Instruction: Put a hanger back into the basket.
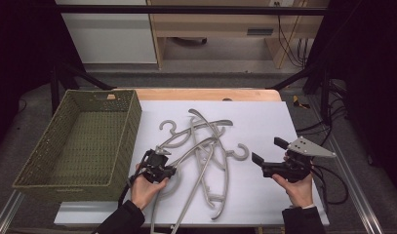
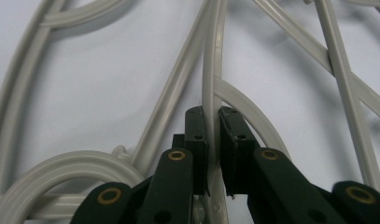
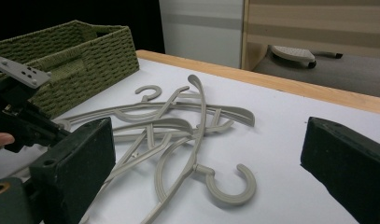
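Several grey plastic hangers (image 1: 202,146) lie tangled in a heap on the white mat (image 1: 264,117). My left gripper (image 1: 170,169) sits at the heap's left side, its jaws shut on the thin arm of one hanger (image 2: 211,84), which runs up between the pads. My right gripper (image 1: 267,151) hovers to the right of the heap, held by a hand, jaws wide open with nothing between them. In the right gripper view the heap (image 3: 178,126) lies ahead, one hook (image 3: 232,186) nearest, and the left gripper (image 3: 19,116) shows at the far left.
A green woven basket (image 1: 64,168) stands empty at the left edge of the mat. The table's wooden far edge (image 1: 206,93) runs behind. Black frame bars and cables flank the table on the right.
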`<action>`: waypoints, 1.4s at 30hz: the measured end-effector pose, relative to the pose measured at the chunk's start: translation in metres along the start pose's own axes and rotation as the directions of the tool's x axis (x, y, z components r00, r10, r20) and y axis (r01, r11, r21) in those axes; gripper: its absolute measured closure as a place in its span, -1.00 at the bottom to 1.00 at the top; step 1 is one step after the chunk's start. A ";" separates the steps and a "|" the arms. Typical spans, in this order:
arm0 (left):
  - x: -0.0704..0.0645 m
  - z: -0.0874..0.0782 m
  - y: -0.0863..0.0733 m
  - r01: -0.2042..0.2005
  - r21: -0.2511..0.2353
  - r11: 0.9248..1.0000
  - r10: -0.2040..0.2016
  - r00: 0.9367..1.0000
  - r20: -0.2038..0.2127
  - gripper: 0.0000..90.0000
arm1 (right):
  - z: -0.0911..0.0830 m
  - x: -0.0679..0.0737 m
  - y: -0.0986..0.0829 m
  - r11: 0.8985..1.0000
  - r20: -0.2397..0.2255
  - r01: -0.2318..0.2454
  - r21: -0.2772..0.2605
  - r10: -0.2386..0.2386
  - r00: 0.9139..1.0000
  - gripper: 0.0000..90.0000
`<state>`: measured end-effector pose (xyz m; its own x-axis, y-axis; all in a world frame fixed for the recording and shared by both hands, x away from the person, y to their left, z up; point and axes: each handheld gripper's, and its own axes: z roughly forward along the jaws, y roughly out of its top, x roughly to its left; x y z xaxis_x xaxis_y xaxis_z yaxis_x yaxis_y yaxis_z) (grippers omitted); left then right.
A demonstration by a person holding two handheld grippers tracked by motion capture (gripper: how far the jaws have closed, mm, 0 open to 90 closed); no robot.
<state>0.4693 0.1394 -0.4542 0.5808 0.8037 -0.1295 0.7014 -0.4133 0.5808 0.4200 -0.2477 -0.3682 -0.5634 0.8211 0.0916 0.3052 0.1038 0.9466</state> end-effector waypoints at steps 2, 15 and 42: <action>-0.001 0.001 0.000 -0.005 0.006 1.000 0.005 1.000 -0.004 0.82 | 0.000 0.000 0.000 1.000 -0.001 0.000 0.000 0.000 1.000 -0.92; -0.012 -0.023 0.005 -0.066 -0.057 0.996 0.066 0.998 0.005 0.84 | -0.001 0.000 0.000 1.000 -0.002 -0.002 -0.001 0.002 1.000 -0.92; -0.017 -0.107 0.015 -0.119 -0.278 0.953 0.128 0.992 0.017 0.84 | -0.003 -0.001 0.001 1.000 -0.009 -0.005 -0.013 0.005 1.000 -0.91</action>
<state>0.4257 0.1649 -0.3569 0.6728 0.7368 -0.0674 0.4846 -0.3700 0.7927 0.4186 -0.2500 -0.3664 -0.5687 0.8165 0.0994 0.2983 0.0921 0.9500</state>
